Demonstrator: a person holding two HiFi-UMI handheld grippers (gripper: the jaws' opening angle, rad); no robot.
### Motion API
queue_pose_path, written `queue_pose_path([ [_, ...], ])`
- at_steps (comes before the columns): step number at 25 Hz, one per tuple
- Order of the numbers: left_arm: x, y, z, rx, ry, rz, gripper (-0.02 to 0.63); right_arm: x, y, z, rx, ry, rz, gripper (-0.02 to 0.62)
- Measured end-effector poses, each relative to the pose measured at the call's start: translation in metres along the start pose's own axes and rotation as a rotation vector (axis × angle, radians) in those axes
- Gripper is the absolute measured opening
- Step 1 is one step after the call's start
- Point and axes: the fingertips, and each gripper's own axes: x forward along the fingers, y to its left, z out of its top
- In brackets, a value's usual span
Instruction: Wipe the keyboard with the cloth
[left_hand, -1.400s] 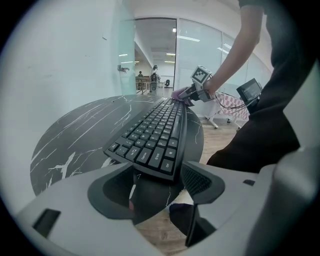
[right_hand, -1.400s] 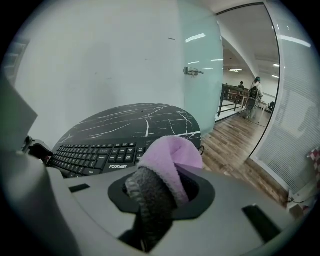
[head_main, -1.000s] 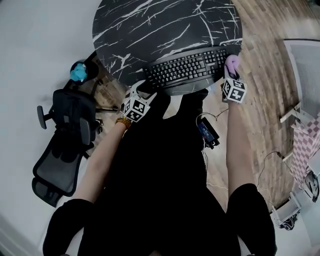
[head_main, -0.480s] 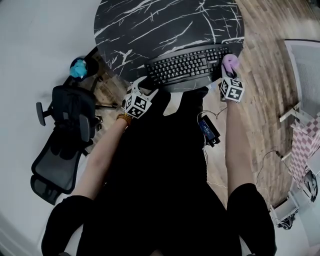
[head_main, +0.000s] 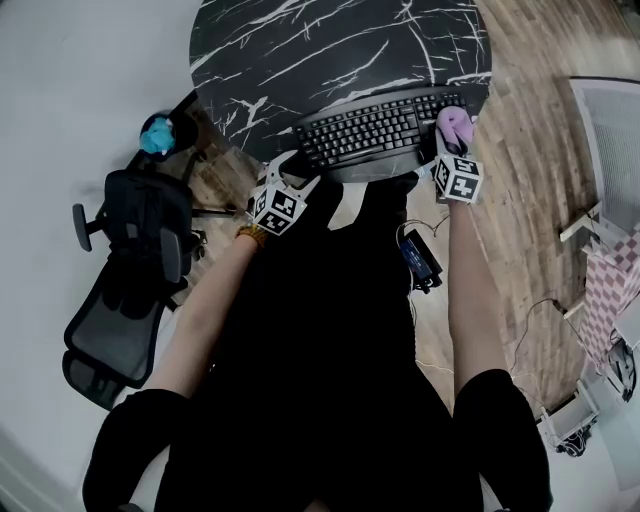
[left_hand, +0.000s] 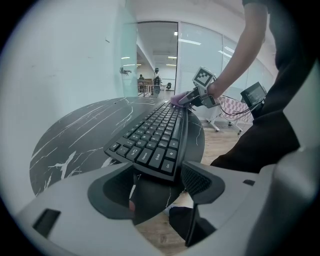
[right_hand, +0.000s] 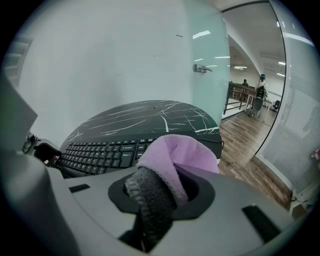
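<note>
Lilac microfibre, grey on its inner side, is what the right gripper (head_main: 452, 135) has pinched between its jaws; the cloth (head_main: 455, 124) bulges out ahead of them in a soft fold, and in the right gripper view (right_hand: 175, 160) it fills the whole gap. It sits at the right end of the keyboard (head_main: 365, 130), touching or just above the last keys; I cannot tell which. Held bunched like that it offers a padded face to drag along the rows, so I judge the wipe is starting from this end.

At the opposite end, the left gripper (head_main: 292, 170) has its jaws spread, with the keyboard's left corner between them and nothing clamped. Its own view shows the corner filling the gap but not whether the pads press on it. It is probably there as a brace, so the board does not skid across the smooth black marble table (head_main: 300, 50), where it lies close to the near edge.

By count there is one keyboard, one cloth, two grippers and one round table, plus a single office chair (head_main: 130, 270) on the floor, off to the person's left.
</note>
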Motion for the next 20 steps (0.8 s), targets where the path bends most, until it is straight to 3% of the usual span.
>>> queue_pose_path([
  [13, 0.0, 0.0, 0.001, -0.011, -0.013, -0.022, 0.293, 0.0, 0.005, 0.0, 0.012, 0.016, -0.014, 0.107],
  [20, -0.001, 0.001, 0.002, -0.004, -0.018, -0.022, 0.293, 0.002, 0.028, 0.001, -0.042, 0.011, 0.001, 0.107],
])
